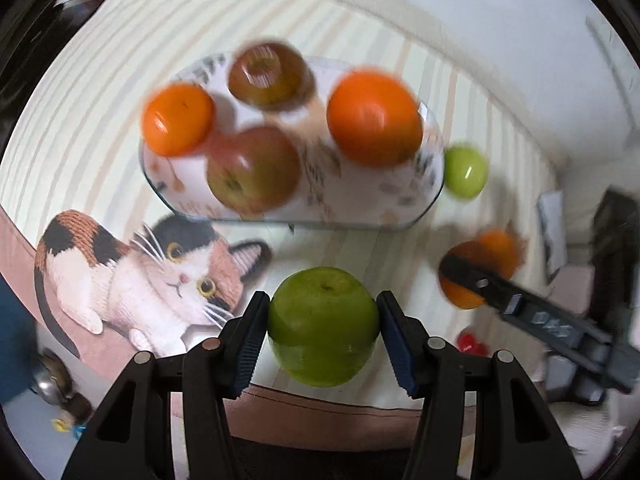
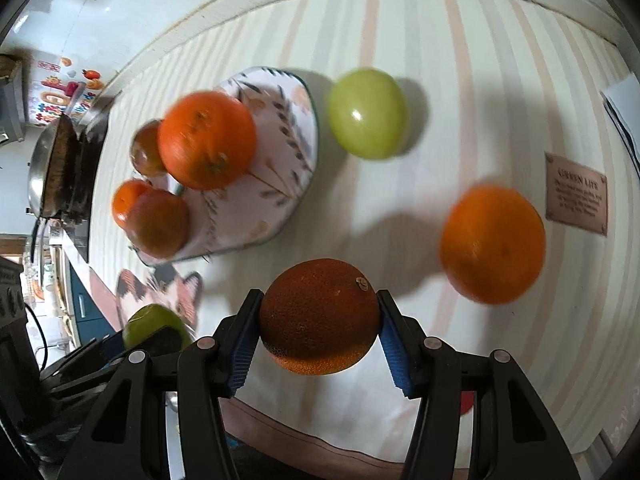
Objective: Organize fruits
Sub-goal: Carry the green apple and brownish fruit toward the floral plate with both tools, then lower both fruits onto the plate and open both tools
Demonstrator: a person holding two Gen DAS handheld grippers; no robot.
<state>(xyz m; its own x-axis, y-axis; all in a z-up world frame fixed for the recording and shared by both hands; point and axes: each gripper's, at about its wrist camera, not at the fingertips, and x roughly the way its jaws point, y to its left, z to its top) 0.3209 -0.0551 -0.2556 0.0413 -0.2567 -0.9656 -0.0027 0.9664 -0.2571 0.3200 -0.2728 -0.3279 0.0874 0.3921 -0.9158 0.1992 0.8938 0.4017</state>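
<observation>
Green apple (image 1: 323, 326) sits clamped in my left tool (image 1: 320, 338); my right tool (image 2: 318, 322) grips a dark orange (image 2: 320, 316). Both hang above the striped counter (image 2: 460, 60), with the floral plate (image 1: 360, 204) ahead, nearer my left hand. Beyond it lie a loose green apple (image 2: 367, 114) and orange (image 2: 493, 244).

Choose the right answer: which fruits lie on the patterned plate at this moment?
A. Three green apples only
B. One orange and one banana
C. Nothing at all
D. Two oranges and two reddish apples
D: the left wrist view shows the patterned plate carrying a small orange, a large orange and two reddish apples.
</observation>
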